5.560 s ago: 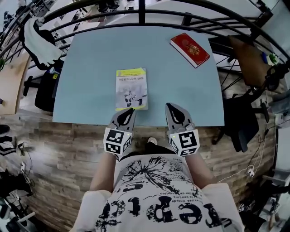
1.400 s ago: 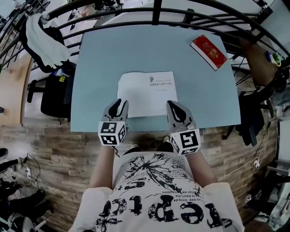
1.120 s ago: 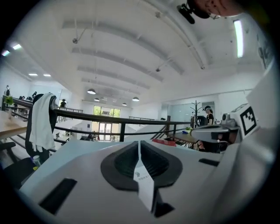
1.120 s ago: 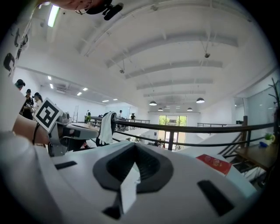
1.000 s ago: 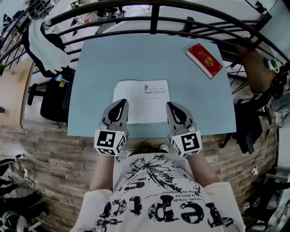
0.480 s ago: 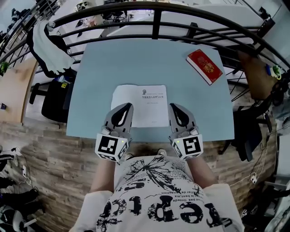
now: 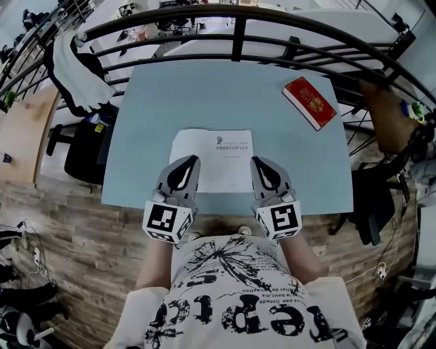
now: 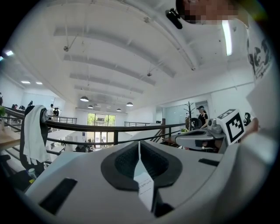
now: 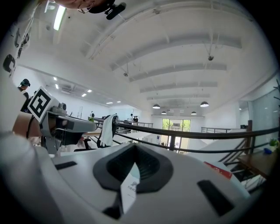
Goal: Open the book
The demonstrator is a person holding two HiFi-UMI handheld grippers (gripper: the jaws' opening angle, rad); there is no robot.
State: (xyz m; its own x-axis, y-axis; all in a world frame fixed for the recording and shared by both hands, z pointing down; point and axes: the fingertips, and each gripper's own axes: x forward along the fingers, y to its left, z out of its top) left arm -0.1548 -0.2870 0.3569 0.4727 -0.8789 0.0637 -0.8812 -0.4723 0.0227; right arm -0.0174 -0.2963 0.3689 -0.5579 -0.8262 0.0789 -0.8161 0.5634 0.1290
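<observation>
The book (image 7: 216, 153) lies open on the light blue table (image 7: 150, 102), two white pages up, with small print on the right-hand page. My left gripper (image 7: 190, 161) hovers over the book's near left corner, and my right gripper (image 7: 257, 162) is at its near right corner. Both point level toward the far rail. In the left gripper view the jaws (image 8: 139, 143) meet at the tips. The right gripper view shows its jaws (image 9: 134, 146) closed the same way. Neither gripper view shows the book.
A red booklet (image 7: 310, 102) lies at the table's far right corner, also seen as the red booklet (image 9: 218, 169) in the right gripper view. A black railing (image 7: 235, 17) curves behind the table, with a white cloth (image 7: 71, 61) draped over it. A black chair (image 7: 82, 136) stands to the left.
Several seconds ago the book lay closed with its yellow-and-grey cover up; now it lies open. Over the last second the left gripper shifted slightly toward the book's near left corner. The right gripper stayed put.
</observation>
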